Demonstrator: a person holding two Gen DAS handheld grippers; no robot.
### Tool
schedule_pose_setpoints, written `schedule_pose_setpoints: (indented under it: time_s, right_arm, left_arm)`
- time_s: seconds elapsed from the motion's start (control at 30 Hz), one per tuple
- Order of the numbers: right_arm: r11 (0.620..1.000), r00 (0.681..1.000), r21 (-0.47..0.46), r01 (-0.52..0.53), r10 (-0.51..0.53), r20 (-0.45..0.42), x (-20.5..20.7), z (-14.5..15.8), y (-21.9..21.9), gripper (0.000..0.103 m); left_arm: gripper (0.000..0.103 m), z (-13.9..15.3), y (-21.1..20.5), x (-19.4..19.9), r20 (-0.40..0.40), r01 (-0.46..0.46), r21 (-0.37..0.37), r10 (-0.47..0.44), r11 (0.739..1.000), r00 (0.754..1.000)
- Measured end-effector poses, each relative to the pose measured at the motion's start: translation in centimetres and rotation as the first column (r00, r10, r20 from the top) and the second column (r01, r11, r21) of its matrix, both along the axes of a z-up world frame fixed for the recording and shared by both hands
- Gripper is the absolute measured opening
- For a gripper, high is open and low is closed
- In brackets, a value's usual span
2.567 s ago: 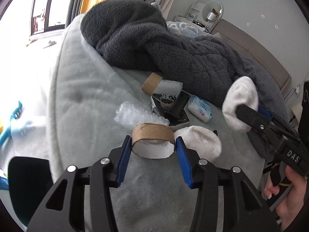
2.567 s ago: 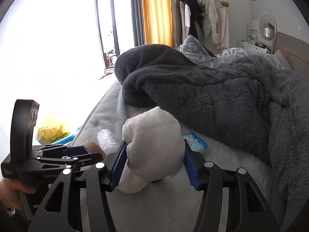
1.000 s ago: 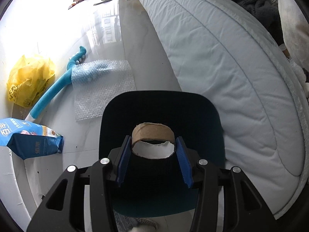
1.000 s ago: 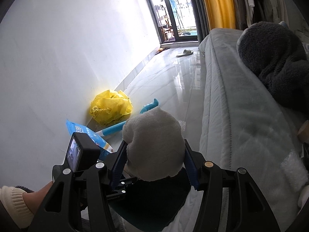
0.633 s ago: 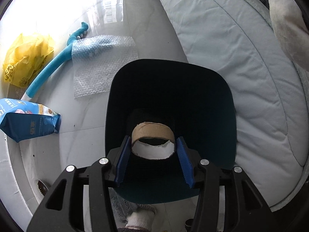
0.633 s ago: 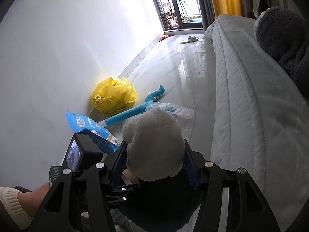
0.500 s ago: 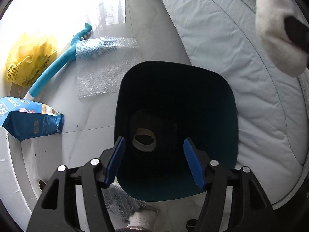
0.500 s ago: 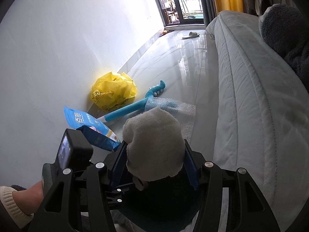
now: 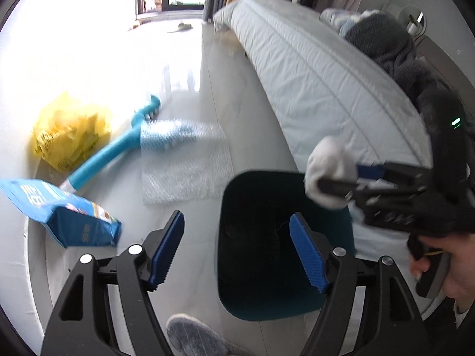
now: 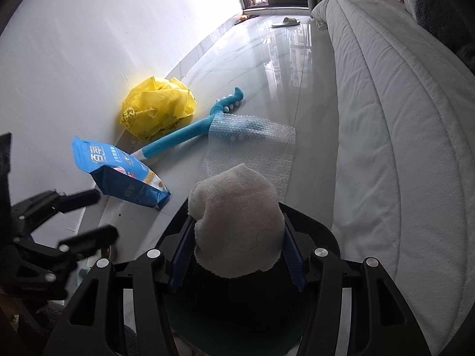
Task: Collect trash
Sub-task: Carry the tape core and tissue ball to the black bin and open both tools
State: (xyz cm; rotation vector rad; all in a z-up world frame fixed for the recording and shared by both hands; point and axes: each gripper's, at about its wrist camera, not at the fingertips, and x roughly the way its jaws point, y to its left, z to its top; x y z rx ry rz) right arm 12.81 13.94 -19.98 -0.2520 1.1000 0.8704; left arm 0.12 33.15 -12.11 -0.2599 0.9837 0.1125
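On the floor by the bed, left tongs (image 9: 236, 249) gape empty beside the bin (image 9: 267, 305); right tongs (image 10: 236, 255) clamp white wad (image 10: 237, 225).

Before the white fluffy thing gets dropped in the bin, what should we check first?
1. Right gripper holding the white wad: ok.
2. Wad over the bin opening: ok in both views.
3. Left gripper out of the way: ok, its jaws have just been opening, nothing between them.
4. Bin upright on the floor: ok.
5. Room left inside the bin: cannot tell, too dark.
6. Bubble wrap clear of the bin: ok.
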Motion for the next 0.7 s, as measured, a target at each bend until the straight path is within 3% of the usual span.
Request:
schedule_pose_setpoints:
  time_s: [0.13,0.37,0.7]
  right_arm:
    - [0.999,1.000,-0.043,-0.004,0.003,-0.021,-0.1,-1.9,0.8,0.056]
    - [0.991,0.999,-0.127,-0.036,0.033,-0.027,-0.6,-4.2,2.2,0.056]
    - [0.974,0.998,-0.216,-0.066,0.060,-0.035,-1.2,-6.6,3.1,0.057]
  left_arm:
    - [0.076,2.2,0.1,-0.6,0.100,-0.008,0.060,0.002,0.998,0.995]
    - [0.076,4.8,0.5,-1.7,0.199,-0.019,0.055,0.008,0.998,0.980]
    - [0.081,8.6,0.3,-3.1,0.340,-0.041,0.114,0.000,0.993,0.940]
